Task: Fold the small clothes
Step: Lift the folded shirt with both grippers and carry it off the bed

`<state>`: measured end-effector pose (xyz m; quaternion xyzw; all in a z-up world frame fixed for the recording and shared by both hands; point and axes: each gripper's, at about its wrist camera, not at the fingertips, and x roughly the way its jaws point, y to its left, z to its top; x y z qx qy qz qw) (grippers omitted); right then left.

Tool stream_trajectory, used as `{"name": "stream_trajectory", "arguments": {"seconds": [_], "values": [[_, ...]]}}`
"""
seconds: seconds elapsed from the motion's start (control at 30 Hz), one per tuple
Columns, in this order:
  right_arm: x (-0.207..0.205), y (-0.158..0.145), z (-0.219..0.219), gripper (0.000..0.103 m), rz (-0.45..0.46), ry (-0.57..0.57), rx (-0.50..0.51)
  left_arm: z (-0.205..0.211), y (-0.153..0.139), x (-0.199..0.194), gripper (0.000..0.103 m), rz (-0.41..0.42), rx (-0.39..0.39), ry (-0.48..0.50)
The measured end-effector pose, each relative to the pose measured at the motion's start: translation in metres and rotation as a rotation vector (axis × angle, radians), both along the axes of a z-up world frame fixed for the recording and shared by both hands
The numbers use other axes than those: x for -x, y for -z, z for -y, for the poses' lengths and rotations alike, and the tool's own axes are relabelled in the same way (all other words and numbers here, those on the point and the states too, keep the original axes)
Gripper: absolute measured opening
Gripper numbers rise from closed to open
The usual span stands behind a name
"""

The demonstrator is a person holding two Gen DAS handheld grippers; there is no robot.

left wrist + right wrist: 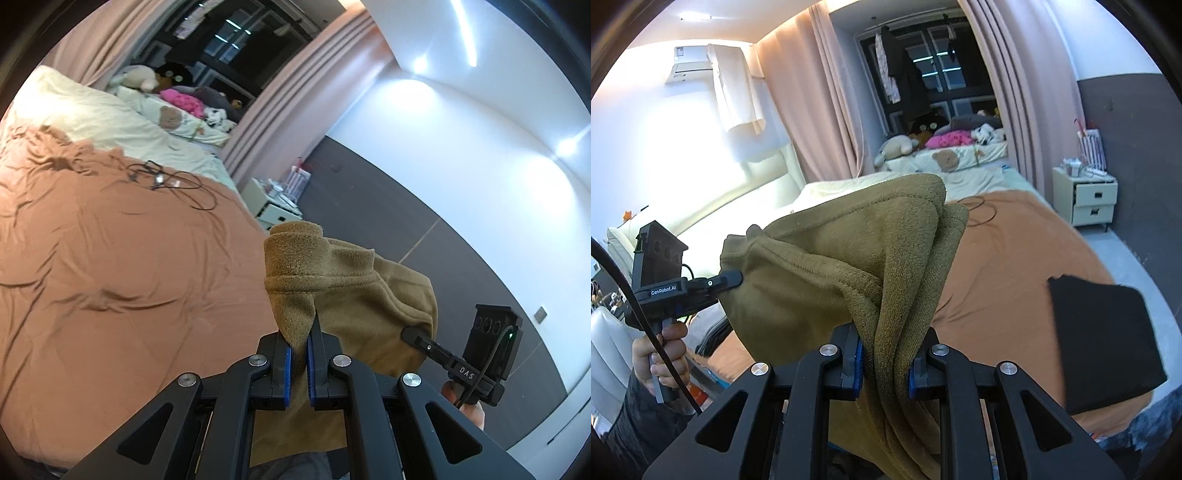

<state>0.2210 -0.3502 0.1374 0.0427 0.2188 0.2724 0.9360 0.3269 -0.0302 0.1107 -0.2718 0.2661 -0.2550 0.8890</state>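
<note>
- Blue-padded fingers (289, 369) of the left gripper (300, 354) are sitting right at the lens, and they are pinching a narrow fold of the olive-brown garment (343, 295) between them — only a sliver of cloth is showing in the gap.
- From that pinch the garment is rising up and spilling to the right, its ribbed hem bunching above the fingertips, all of it hanging in the air beside the orange bedspread (110, 258) rather than lying on it.
- Over in the right wrist view, the right gripper (885, 365) is clamping a much thicker wad of the same garment (849, 258); several layers are squeezed between its blue pads (857, 363), so the fingers are standing a little apart around the cloth.
- Fabric is draping down past the right gripper's frame and also ballooning up and to the left, hiding much of the bed behind it.
- Off to the left in that view, a hand (661, 354) is gripping the handle of the other gripper, whose black tip is touching the garment's far edge.
- Lying flat on the bedspread (1015, 258) to the right — well apart from the held garment — is a dark folded cloth (1108, 339).
- Black cables (170, 181) are lying in loops farther up the bed, near the cream sheet (110, 118).
</note>
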Motion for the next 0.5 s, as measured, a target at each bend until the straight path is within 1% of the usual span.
{"name": "stream_trajectory", "arguments": {"seconds": [0.2, 0.33, 0.5], "values": [[0.006, -0.001, 0.025, 0.014, 0.022, 0.04, -0.006, 0.038, -0.017, -0.021, 0.006, 0.031, -0.026, 0.074], [0.008, -0.001, 0.041, 0.014, 0.029, 0.078, -0.005, 0.069, -0.022, -0.043, 0.006, 0.045, -0.016, 0.139], [0.013, -0.005, 0.058, 0.014, 0.048, 0.122, -0.001, 0.107, -0.028, -0.067, 0.006, 0.058, -0.02, 0.202]]}}
